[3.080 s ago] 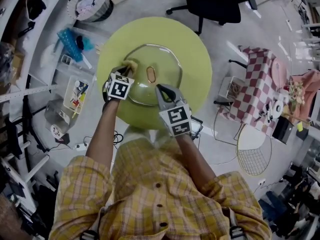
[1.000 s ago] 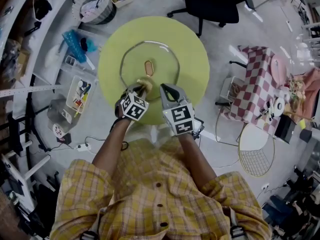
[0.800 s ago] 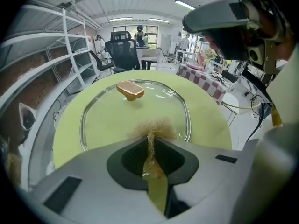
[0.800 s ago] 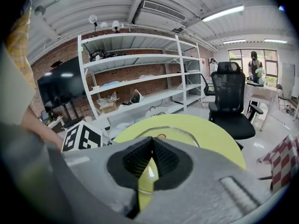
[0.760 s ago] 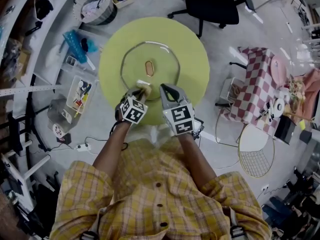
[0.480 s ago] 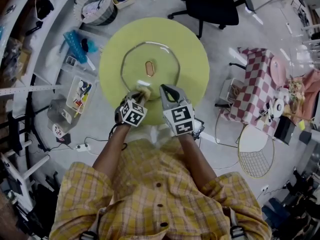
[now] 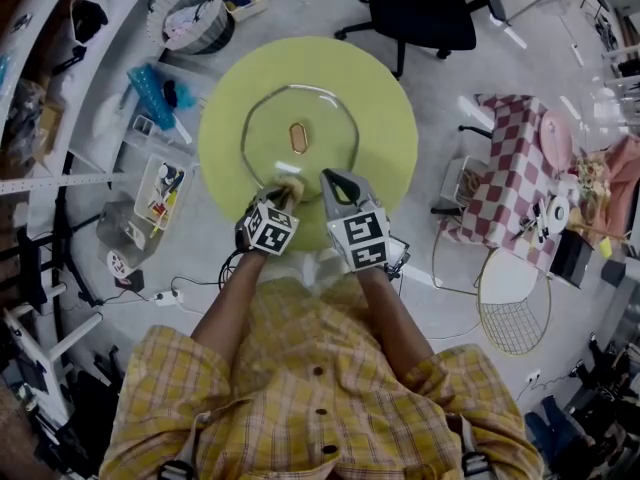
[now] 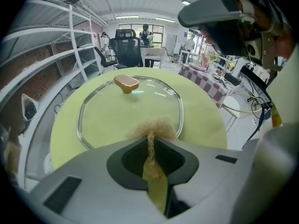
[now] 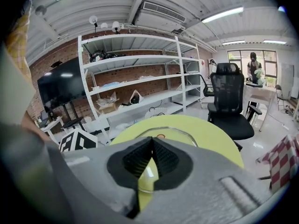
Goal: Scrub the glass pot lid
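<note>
The glass pot lid point(image 7: 300, 108) with its tan knob point(image 7: 298, 138) lies flat on the round yellow-green table point(image 7: 385, 118). My left gripper point(image 7: 283, 194) is shut on a tan fibrous scrubber point(image 7: 291, 185), which rests on the lid's near edge. In the left gripper view the scrubber point(image 8: 152, 125) bulges out of the left gripper point(image 8: 150, 136), with the lid point(image 8: 117, 113) and knob point(image 8: 126, 83) beyond. My right gripper point(image 7: 329, 180) is shut at the lid's near rim, right of the scrubber. In the right gripper view the lid's glass edge point(image 9: 145, 171) runs into the right gripper point(image 9: 150, 143).
A black office chair point(image 7: 420, 8) stands beyond the table. To the right are a checkered table point(image 7: 515, 168) and a wire stool point(image 7: 510, 303). At left, shelving holds a basket point(image 7: 188, 10) and trays point(image 7: 155, 188). My left gripper's marker cube point(image 9: 77, 141) shows in the right gripper view.
My left gripper has carried the scrubber from the lid's left side round to its near edge, then drawn slightly towards me. The right gripper and lid have stayed put.
</note>
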`<move>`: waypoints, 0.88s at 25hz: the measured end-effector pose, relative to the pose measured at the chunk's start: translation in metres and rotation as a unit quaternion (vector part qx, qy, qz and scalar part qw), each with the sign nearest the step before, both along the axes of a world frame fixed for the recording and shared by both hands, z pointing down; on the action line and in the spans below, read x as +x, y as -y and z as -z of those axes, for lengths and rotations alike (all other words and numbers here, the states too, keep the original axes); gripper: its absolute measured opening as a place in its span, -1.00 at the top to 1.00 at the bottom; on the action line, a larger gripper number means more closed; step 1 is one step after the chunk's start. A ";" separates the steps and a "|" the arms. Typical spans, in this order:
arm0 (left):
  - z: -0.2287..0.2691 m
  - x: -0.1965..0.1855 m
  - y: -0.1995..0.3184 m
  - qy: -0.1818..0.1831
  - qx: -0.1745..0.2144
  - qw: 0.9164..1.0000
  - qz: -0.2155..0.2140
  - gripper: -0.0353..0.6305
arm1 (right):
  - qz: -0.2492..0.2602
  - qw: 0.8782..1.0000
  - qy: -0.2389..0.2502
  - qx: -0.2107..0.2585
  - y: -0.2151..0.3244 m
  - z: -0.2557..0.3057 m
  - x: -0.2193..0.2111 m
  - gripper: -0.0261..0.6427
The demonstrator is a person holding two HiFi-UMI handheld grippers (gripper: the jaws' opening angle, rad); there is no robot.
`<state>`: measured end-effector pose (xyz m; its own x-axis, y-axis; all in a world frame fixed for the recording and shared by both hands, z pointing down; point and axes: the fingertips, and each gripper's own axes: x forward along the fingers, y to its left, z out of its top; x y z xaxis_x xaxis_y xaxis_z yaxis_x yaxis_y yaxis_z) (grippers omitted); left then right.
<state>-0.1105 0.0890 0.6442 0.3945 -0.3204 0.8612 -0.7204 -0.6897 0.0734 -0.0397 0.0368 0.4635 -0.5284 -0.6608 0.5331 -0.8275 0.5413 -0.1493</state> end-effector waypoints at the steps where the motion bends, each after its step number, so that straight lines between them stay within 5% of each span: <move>1: 0.000 0.004 -0.001 0.001 0.001 1.000 -0.008 0.77 | -0.001 1.000 0.000 0.000 0.000 0.000 0.000 0.93; 22: 0.001 0.037 0.003 0.014 0.017 0.996 -0.083 0.77 | -0.030 0.999 -0.006 -0.015 -0.005 -0.012 0.020 0.93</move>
